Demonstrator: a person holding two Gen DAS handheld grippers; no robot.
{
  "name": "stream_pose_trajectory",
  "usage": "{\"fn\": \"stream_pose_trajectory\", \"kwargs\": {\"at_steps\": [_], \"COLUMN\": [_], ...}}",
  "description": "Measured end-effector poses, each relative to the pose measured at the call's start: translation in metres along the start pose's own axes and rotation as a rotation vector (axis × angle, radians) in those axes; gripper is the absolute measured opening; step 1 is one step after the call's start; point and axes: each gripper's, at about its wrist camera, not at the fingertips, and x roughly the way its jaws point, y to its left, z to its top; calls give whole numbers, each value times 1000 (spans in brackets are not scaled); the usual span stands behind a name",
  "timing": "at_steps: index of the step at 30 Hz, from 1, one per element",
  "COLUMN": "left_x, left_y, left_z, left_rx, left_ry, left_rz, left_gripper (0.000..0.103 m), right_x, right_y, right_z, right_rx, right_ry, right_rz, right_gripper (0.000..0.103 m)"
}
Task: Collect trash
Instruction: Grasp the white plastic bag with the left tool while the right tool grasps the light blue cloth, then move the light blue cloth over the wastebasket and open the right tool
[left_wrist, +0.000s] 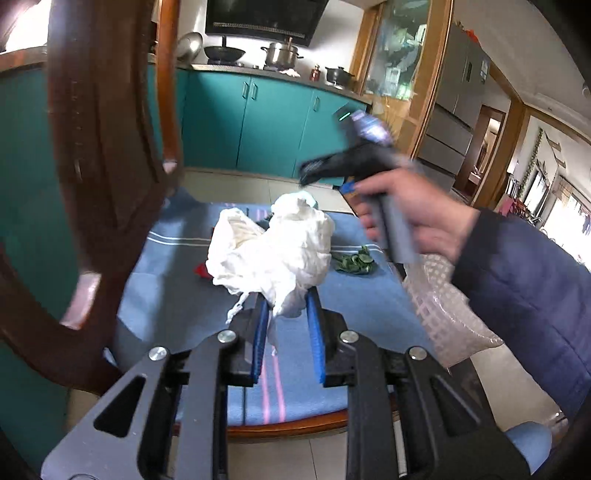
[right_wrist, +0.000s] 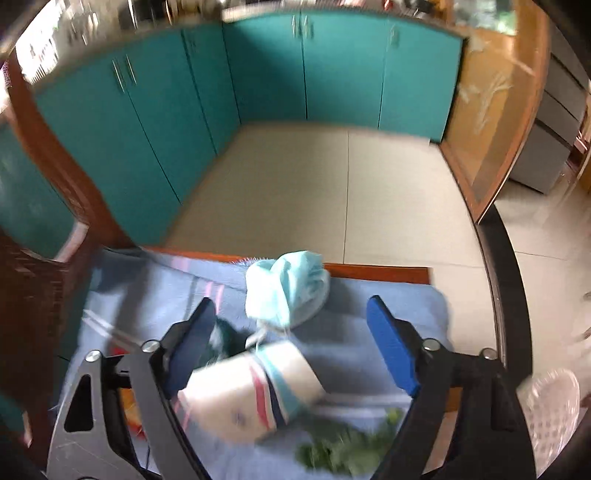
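- I see a crumpled white tissue wad (left_wrist: 273, 247), lifted above the blue cloth.
- Green vegetable scraps (left_wrist: 354, 263) lie scattered.
- A crumpled light-blue wad (right_wrist: 288, 286) rests near the far edge.

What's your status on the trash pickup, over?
Left gripper shut on crumpled white paper. Right gripper open, over a paper cup on the blue cloth. Green scraps remain; nothing blocking.

The left gripper (left_wrist: 284, 306) points forward and somewhat down, its blue pads (left_wrist: 316, 332) pinched on crumpled white tissue (left_wrist: 273, 251). The right hand (left_wrist: 413, 214), in a dark blue quilted sleeve (left_wrist: 524, 288), grips the handle of the right gripper (right_wrist: 291, 347), which seems tilted steeply down, though blurred; its jaws stand wide apart, pressing nothing.
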Motion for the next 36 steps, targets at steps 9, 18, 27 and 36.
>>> {"fn": "stream_pose_trajectory", "kwargs": {"at_steps": [9,18,27,36], "left_x": [-10,-8,8,13], "left_y": [17,12,-10,-19], "left_z": [14,4,-11,-19], "left_rx": [-47,-37,-10,6], "left_ry": [-40,-23,2,7], "left_rz": [5,-17,14,55], "left_gripper": [22,22,23,23], "right_x": [-22,-248,-227,-224], "right_y": [8,-7,-16,-22], "right_z": [-7,-203,-280,-283], "right_rx": [-26,-72,-45,-38], "right_ry": [-63,-441,-442,-436], "right_rz": [12,136,93,101], "right_gripper": [8,9,9,9]}}
